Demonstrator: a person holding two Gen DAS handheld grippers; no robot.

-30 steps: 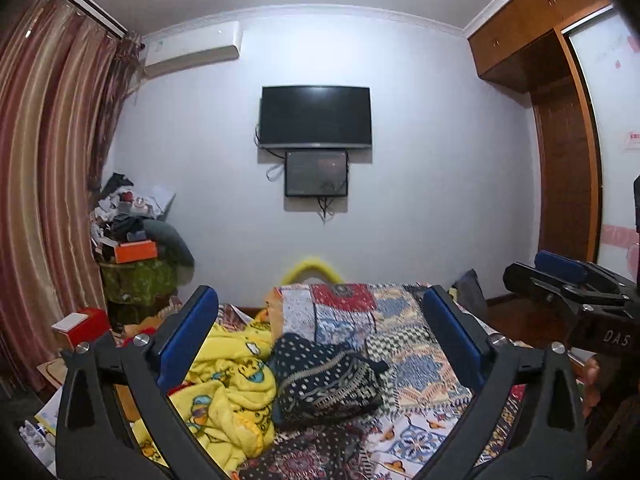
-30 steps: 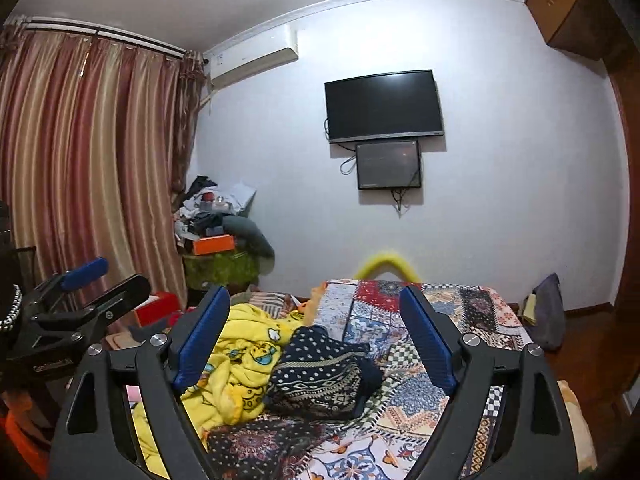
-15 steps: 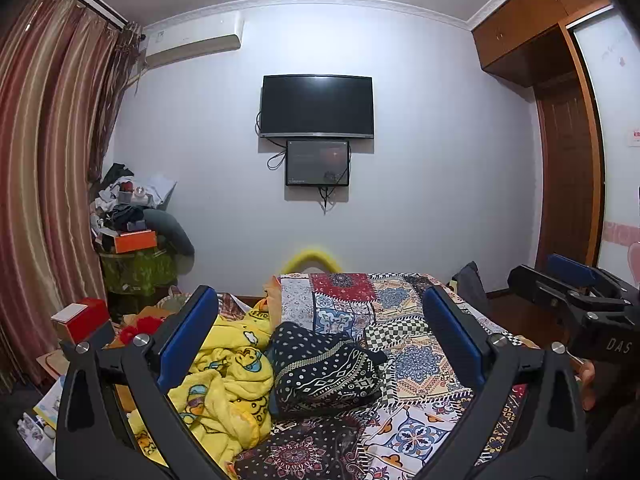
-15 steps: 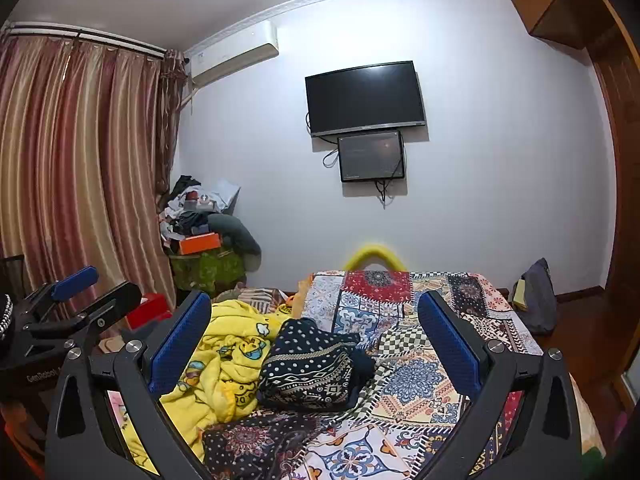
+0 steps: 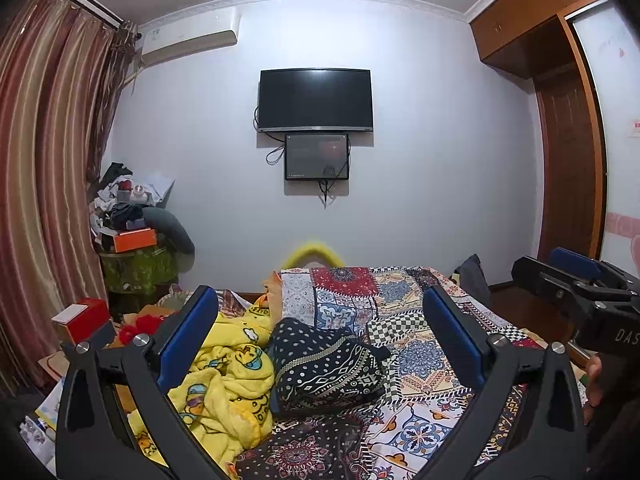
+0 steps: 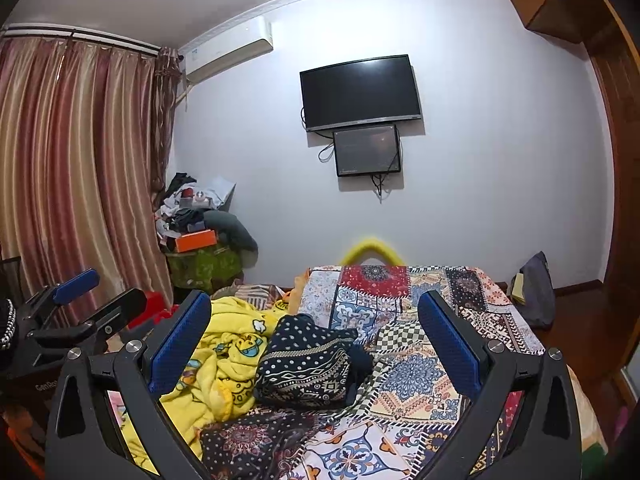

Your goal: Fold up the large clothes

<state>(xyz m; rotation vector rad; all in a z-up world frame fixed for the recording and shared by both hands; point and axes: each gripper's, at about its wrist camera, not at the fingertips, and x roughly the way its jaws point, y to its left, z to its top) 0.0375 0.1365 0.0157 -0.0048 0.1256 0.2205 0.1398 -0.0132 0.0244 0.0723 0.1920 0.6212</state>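
Observation:
A dark navy patterned garment (image 5: 326, 368) lies bunched in a heap on the bed's patchwork cover (image 5: 404, 320); it also shows in the right wrist view (image 6: 308, 364). A crumpled yellow cartoon-print blanket (image 5: 224, 384) lies to its left, also in the right wrist view (image 6: 216, 364). My left gripper (image 5: 320, 340) is open and empty, held above the near end of the bed. My right gripper (image 6: 316, 340) is open and empty beside it. Each gripper shows at the edge of the other's view, the right one (image 5: 576, 280) and the left one (image 6: 80, 312).
A dark mandala-print cloth (image 6: 256, 440) lies at the near bed edge. A cluttered green stand with an orange box (image 5: 134, 240) is at the left by striped curtains (image 5: 44, 184). A TV (image 5: 316, 100) hangs on the far wall. A wooden wardrobe (image 5: 568, 128) stands right.
Both views have tilted slightly, so the bed sits lower in frame and more wall shows. The right gripper opened a little wider. The clothes have not moved.

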